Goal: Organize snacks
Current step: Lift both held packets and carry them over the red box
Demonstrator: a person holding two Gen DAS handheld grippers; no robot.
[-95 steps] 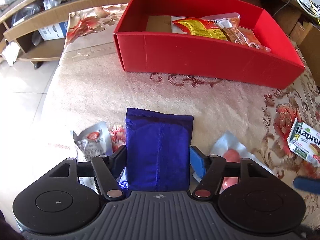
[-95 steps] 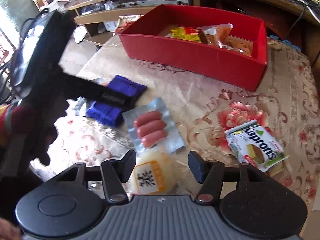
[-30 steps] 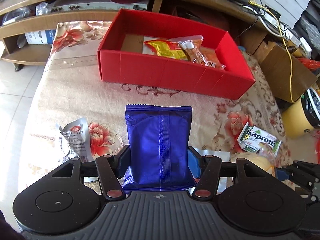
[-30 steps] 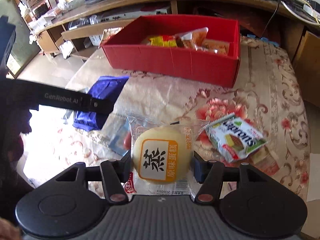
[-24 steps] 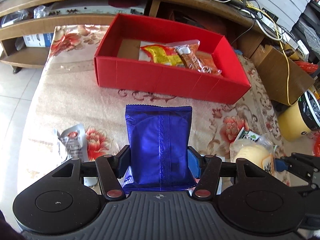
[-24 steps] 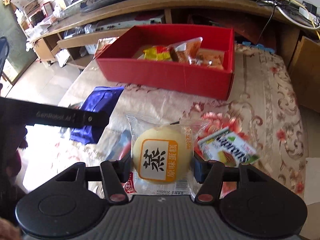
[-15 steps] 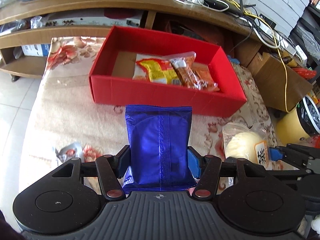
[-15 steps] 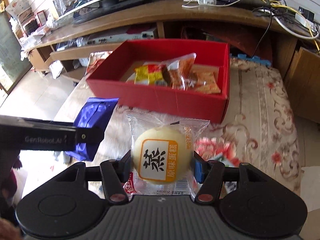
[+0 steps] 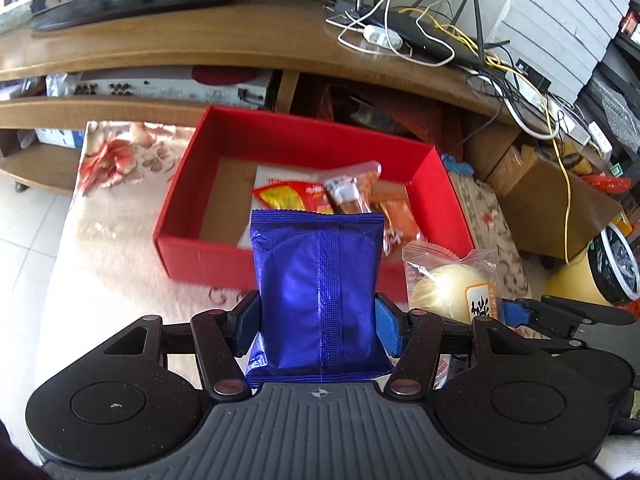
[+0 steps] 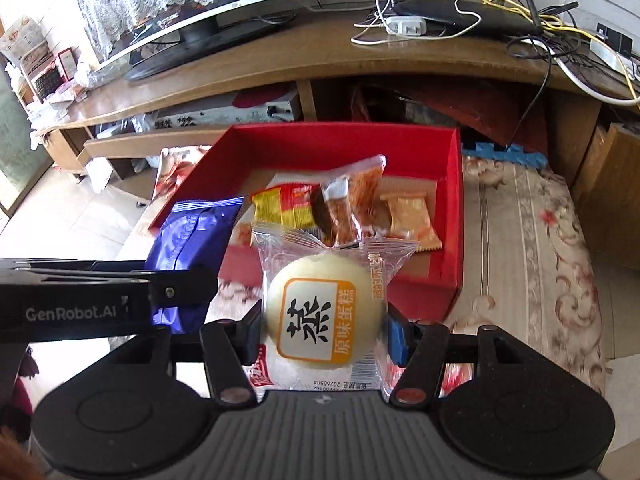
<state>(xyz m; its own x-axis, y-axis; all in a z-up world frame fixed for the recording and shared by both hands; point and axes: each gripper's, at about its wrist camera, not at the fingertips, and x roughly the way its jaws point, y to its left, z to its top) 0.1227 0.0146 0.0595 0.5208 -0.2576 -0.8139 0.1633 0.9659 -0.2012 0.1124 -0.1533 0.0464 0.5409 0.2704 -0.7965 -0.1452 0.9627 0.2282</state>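
My left gripper (image 9: 318,320) is shut on a shiny blue snack packet (image 9: 318,280), held upright in the air just before the near wall of the red box (image 9: 192,256). My right gripper (image 10: 324,332) is shut on a round pale cake in a clear wrapper (image 10: 320,312), also lifted, in front of the red box (image 10: 452,216). The cake (image 9: 452,284) and the right gripper show at the right of the left wrist view. The blue packet (image 10: 188,236) and left gripper arm show at the left of the right wrist view. Inside the box lie a yellow-red packet (image 9: 292,196) and orange packets (image 10: 408,212).
The box stands on a floral cloth (image 9: 108,256) covering a low table. Behind it runs a wooden TV stand (image 9: 200,40) with a monitor, a router and tangled cables (image 9: 420,36). A cardboard carton (image 9: 552,200) and a yellow bin (image 9: 600,276) stand at the right.
Both grippers have risen and moved toward the red box with their snacks. The box now lies closer, and the loose packets on the cloth have dropped out of view.
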